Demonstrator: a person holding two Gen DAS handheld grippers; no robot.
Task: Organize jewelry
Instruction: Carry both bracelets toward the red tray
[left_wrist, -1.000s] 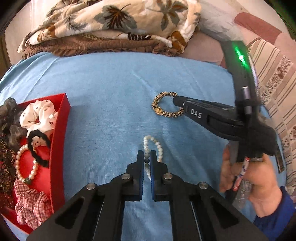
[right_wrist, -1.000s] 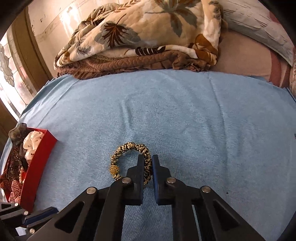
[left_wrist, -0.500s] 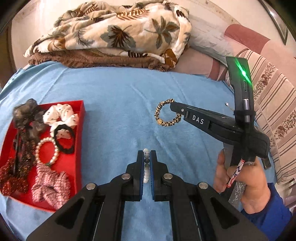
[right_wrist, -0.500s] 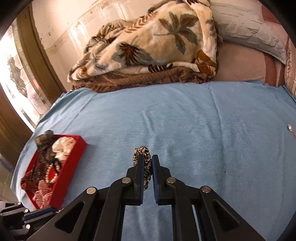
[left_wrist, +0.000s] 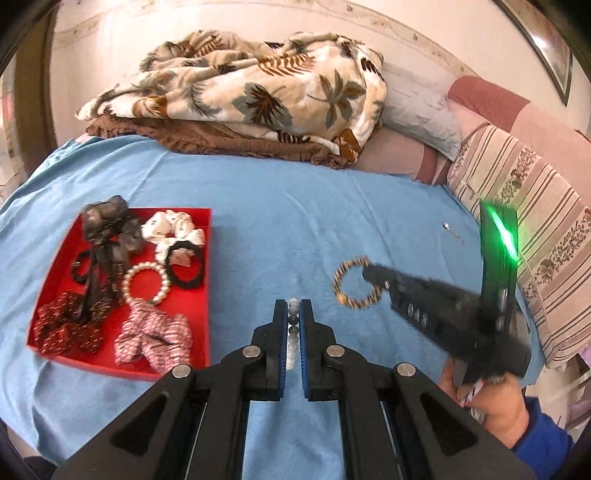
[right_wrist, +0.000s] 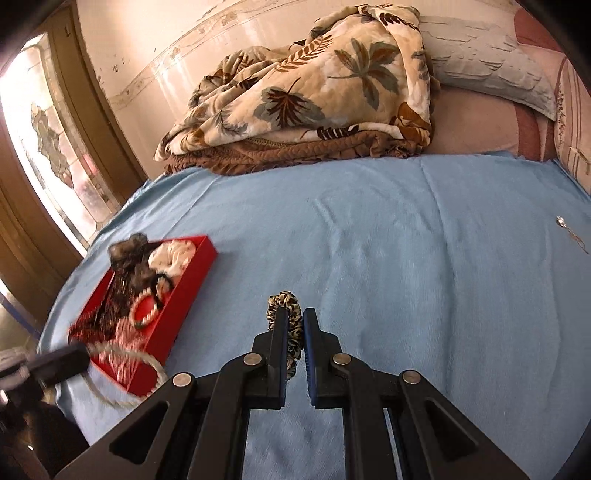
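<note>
Both pieces lifted off the blue sheet since a second ago. Left gripper clamped on the pearl bracelet, right gripper on the gold-black bracelet. Red tray sits left; probably drop-off next, though frames are blurred.

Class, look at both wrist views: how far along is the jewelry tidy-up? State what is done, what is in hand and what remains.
Done: the red tray already holds scrunchies, bows and a pearl bracelet. In hand: the left gripper is shut on a pearl strand, and the right gripper is shut on a gold-and-black bracelet, both lifted off the blue sheet. Left: dropping both into the tray, and a small silver piece lying on the sheet.
</note>
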